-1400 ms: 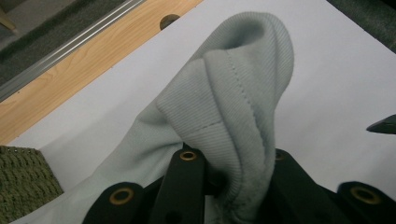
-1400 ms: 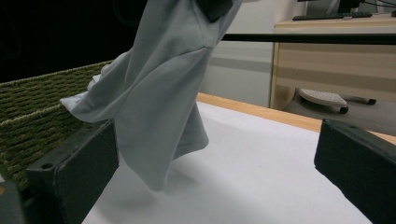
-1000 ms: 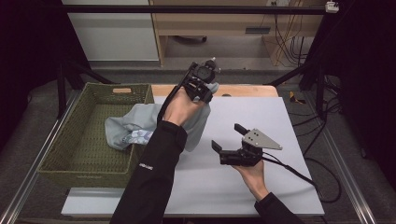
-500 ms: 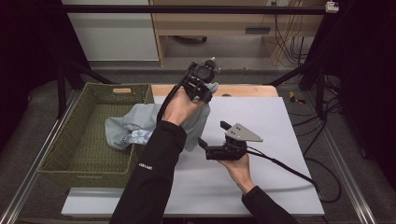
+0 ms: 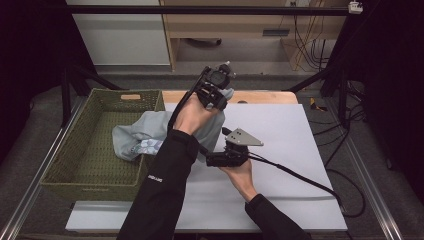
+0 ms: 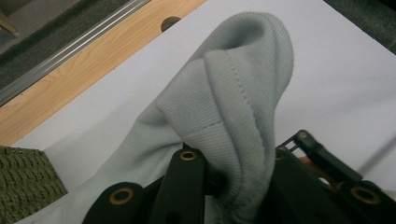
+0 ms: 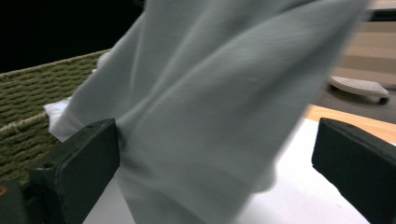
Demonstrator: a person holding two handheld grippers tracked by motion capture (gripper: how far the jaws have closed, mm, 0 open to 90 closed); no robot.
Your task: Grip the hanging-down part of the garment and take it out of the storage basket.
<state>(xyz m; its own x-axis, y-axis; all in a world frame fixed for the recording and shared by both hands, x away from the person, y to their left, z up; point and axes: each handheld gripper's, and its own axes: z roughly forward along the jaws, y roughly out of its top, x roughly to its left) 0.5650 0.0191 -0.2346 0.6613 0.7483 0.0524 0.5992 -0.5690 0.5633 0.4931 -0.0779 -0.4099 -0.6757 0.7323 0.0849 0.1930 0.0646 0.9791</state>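
Sweatshirt (image 5: 145,137) hangs pinched in the raised left tongs (image 5: 216,90) while the right tongs (image 5: 214,159), wide open and empty, have slid in around its lower folds, probably lining up a second grab.

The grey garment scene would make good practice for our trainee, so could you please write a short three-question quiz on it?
1. True or false: the left gripper is shut on the grey garment.
2. How do the right gripper's jaws stand: A shut on the cloth, B open with cloth hanging between them, C open over bare table?
3. Where does the garment's lower end lie?

Key
1. True: its jaws pinch a ribbed, stitched fold and hold it lifted.
2. B: the jaws stand wide apart on either side of the hanging cloth.
3. Over the rim of the green woven basket, part of it inside.
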